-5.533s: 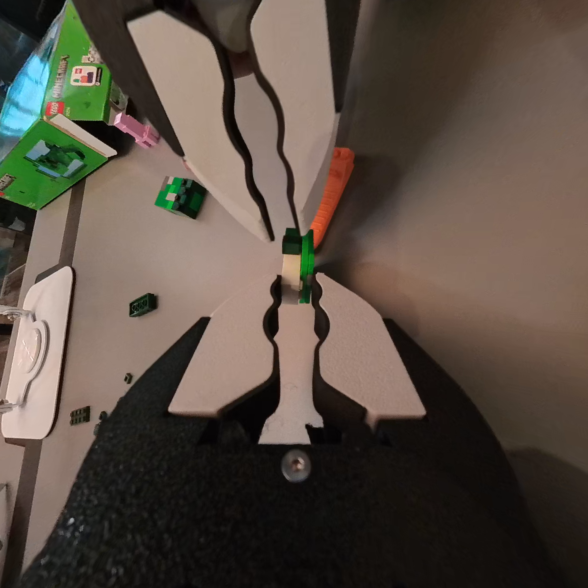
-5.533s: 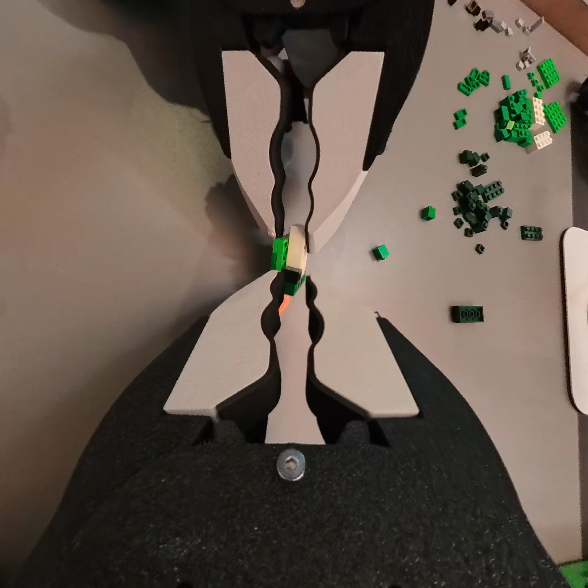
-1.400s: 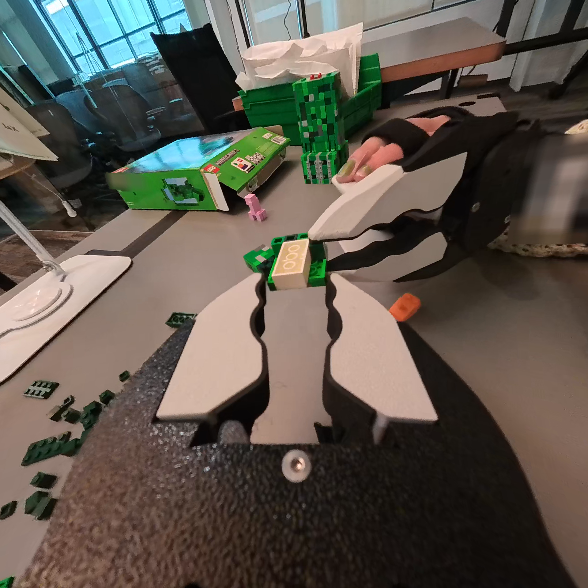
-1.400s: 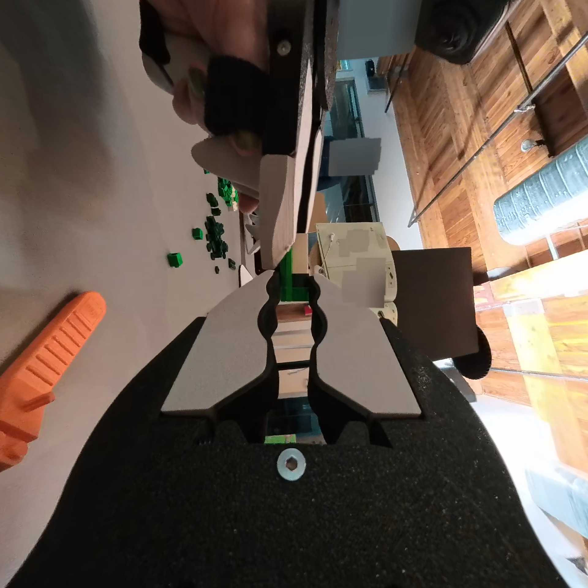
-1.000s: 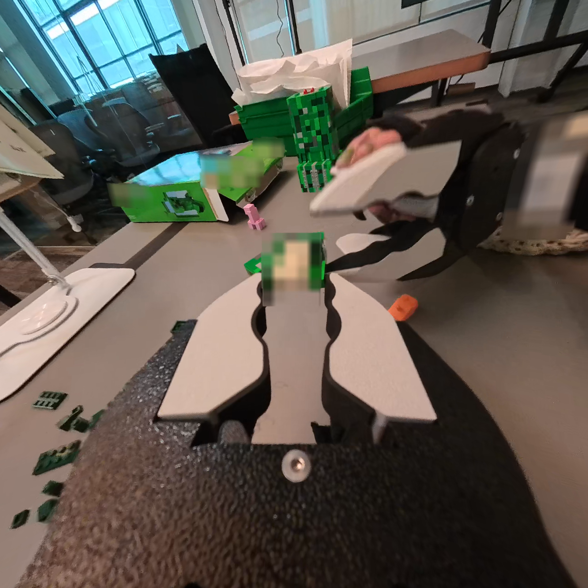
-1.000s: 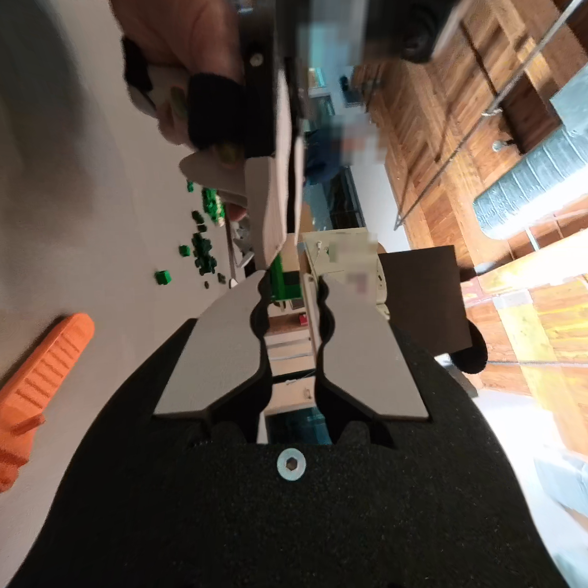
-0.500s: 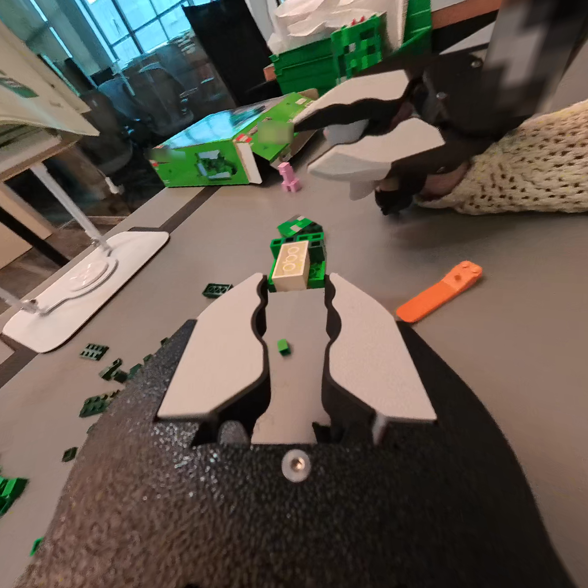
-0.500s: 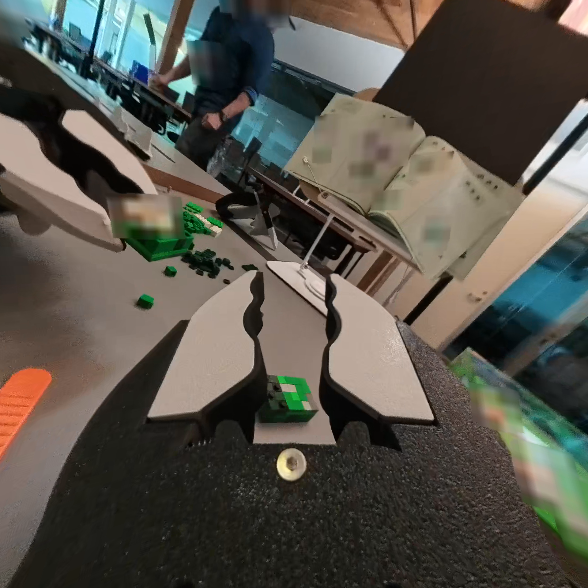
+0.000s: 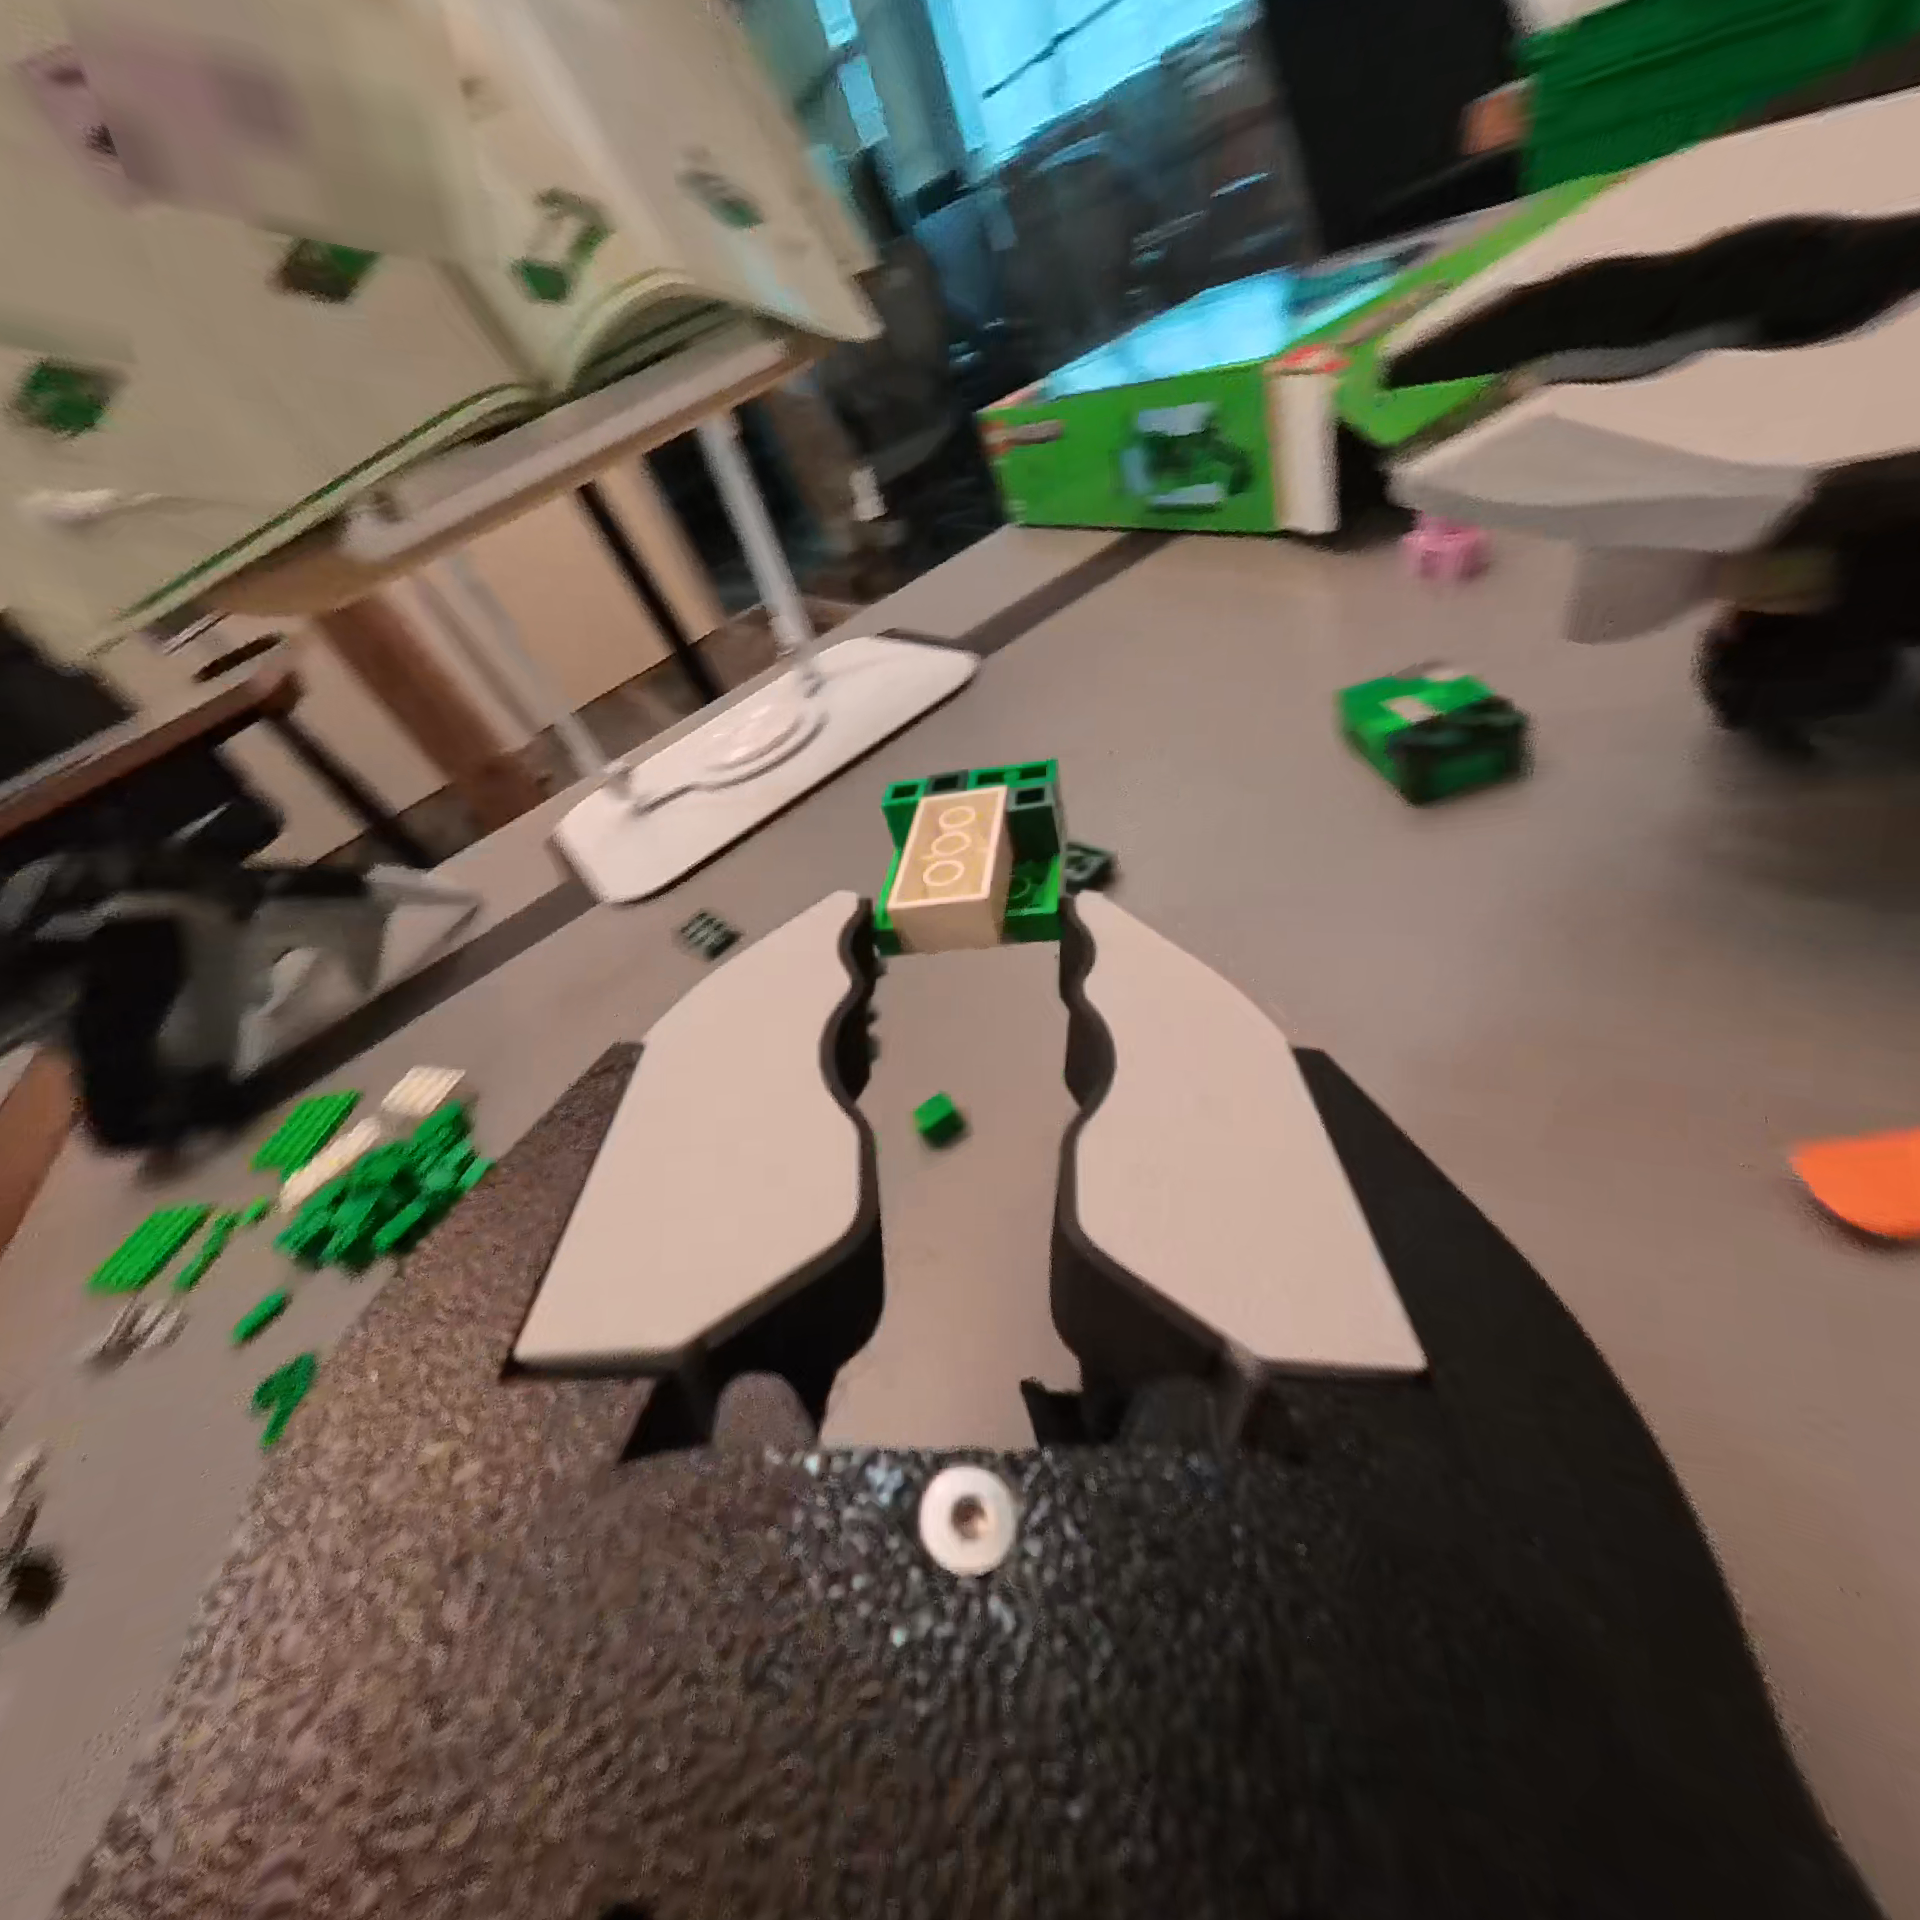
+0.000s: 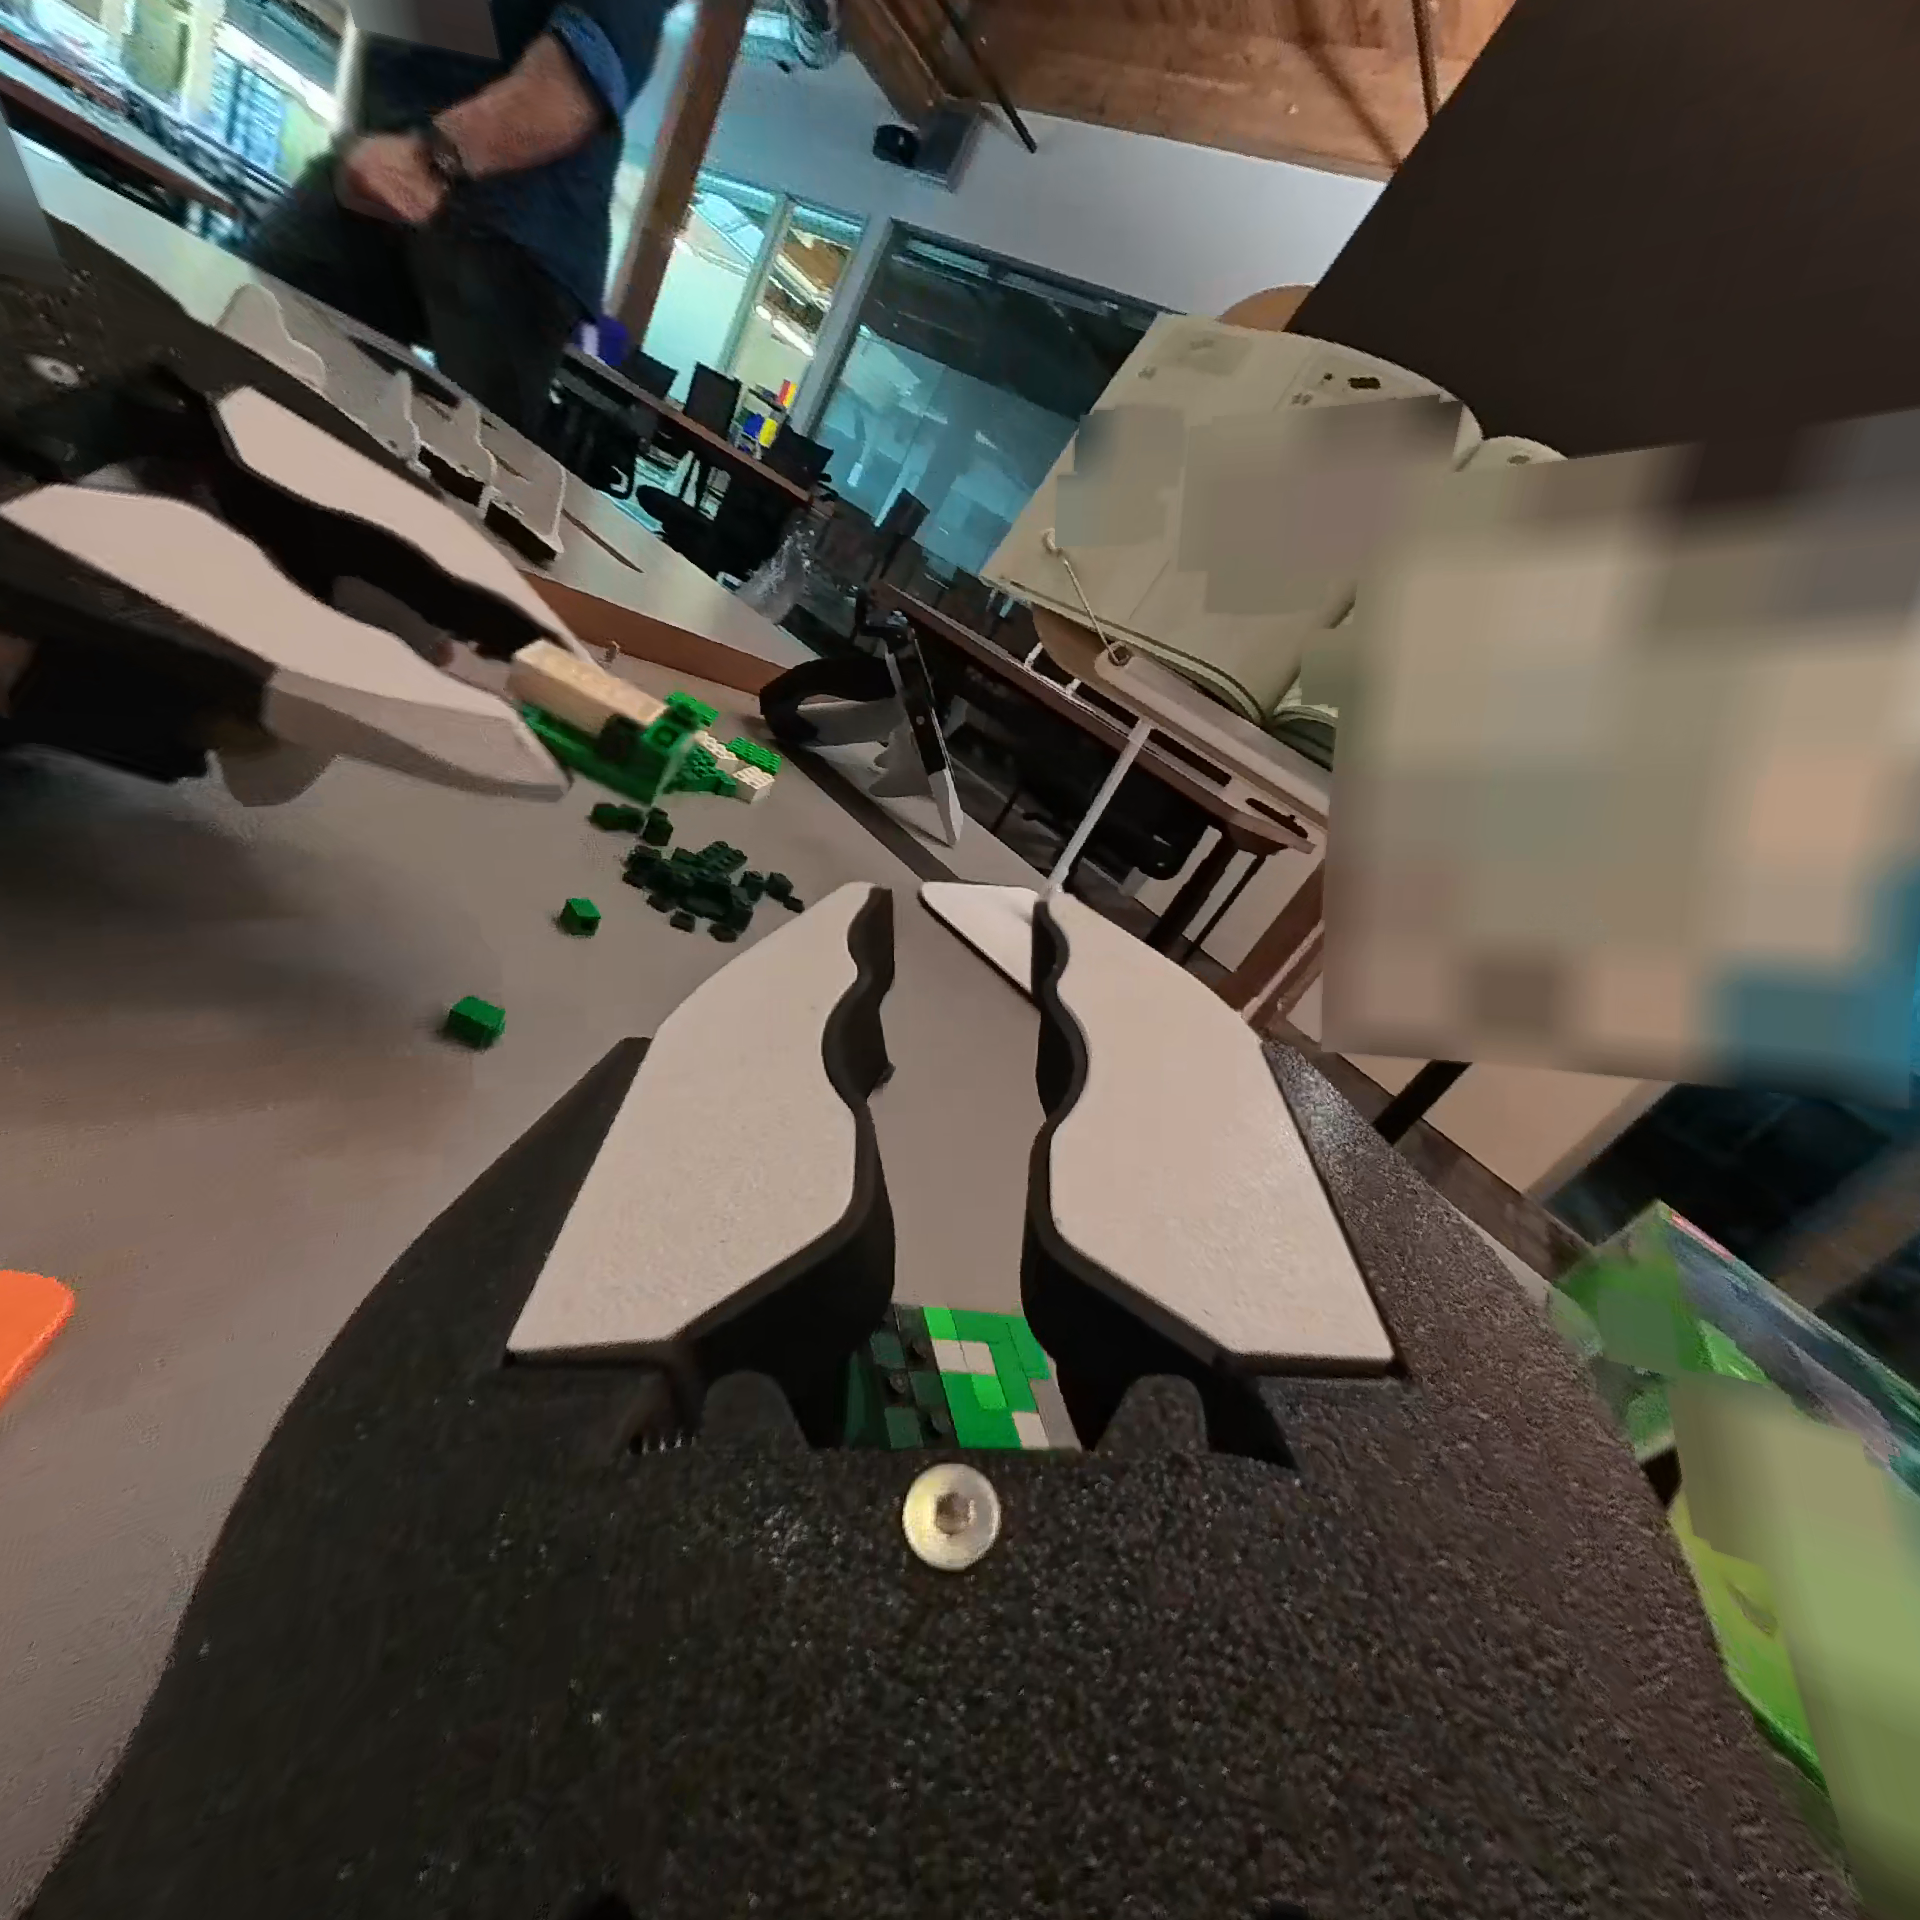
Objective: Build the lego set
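Counting the held assembly: one green-and-cream brick assembly (image 9: 971, 871) sits at the tips of the left gripper (image 9: 966, 920), a cream brick on top of green bricks
Left jaws: clamped on that assembly at its two sides, lifted clear of the grey tabletop (image 9: 1455, 1039)
Right gripper (image 10: 961, 904): jaws apart with nothing between the tips; in the left wrist view it hangs at the upper right, blurred
Built green cube (image 9: 1432, 736): one, on the tabletop to the right of the held assembly; in the right wrist view it shows low in the gap at the base of the right fingers (image 10: 1164, 1153)
Single bright green studs: two in the right wrist view, one (image 10: 475, 1019) nearer and one (image 10: 579, 914) farther; one (image 9: 938, 1122) shows on the tabletop between the left fingers
Loose brick piles: one dark green heap (image 10: 712, 888) and one bright green and white heap (image 9: 353, 1174), well apart from the cube
Orange brick separator (image 9: 1860, 1195): one, cut by the frame edge, right of the left gripper
Set box (image 9: 1164, 457): one green carton lying at the far side
Pink figure (image 9: 1444, 549): one, just in front of the box, blurred
Instruction booklet (image 9: 436, 208): one, open on a white stand (image 9: 769, 769)
Person (image 10: 457, 197): one, standing in the background
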